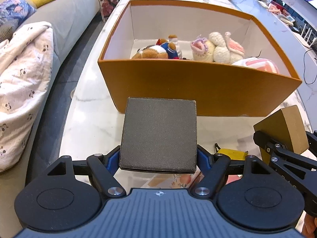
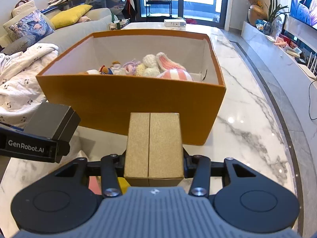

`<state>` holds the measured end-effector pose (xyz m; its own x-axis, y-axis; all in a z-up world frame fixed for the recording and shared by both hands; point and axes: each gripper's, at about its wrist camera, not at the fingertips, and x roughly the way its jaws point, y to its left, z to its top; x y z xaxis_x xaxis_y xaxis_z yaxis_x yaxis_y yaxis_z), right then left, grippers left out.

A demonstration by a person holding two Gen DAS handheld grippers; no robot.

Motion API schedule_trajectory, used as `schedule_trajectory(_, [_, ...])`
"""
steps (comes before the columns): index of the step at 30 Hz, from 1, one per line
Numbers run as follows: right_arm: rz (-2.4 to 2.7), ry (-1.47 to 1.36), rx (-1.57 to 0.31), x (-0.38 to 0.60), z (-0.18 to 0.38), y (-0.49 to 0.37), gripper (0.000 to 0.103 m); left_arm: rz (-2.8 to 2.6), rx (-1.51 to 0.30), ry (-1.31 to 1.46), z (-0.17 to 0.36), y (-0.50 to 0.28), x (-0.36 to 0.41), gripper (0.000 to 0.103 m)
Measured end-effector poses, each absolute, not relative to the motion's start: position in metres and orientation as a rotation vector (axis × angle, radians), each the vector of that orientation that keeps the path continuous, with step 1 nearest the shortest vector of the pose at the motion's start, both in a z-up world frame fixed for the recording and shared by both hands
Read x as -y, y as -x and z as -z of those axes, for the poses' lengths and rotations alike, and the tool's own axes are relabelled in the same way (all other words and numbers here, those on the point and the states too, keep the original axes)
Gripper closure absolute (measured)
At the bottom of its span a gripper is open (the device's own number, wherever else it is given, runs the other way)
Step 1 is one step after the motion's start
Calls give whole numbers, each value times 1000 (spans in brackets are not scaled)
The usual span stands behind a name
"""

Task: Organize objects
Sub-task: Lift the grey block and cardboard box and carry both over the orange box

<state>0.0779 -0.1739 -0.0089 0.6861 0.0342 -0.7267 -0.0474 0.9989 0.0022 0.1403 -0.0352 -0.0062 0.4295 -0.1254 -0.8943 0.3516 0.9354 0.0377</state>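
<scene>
With the left gripper [image 1: 158, 154] clamped on a dark grey textured square box [image 1: 159, 134] and the right gripper [image 2: 153, 164] on a gold cardboard box [image 2: 153, 144] — both short of the open orange storage box [image 1: 198, 91] on the desk — either could clip its near wall.

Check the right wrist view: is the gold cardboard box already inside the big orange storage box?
No, the gold cardboard box is clamped in the right gripper, short of the big orange storage box.
</scene>
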Motion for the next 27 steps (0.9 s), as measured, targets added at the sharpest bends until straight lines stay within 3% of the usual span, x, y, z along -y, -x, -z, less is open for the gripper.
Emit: schedule_trajectory(27, [-70, -2, -703, 180, -36, -49, 55, 320, -931, -169, -45, -129, 27, 15])
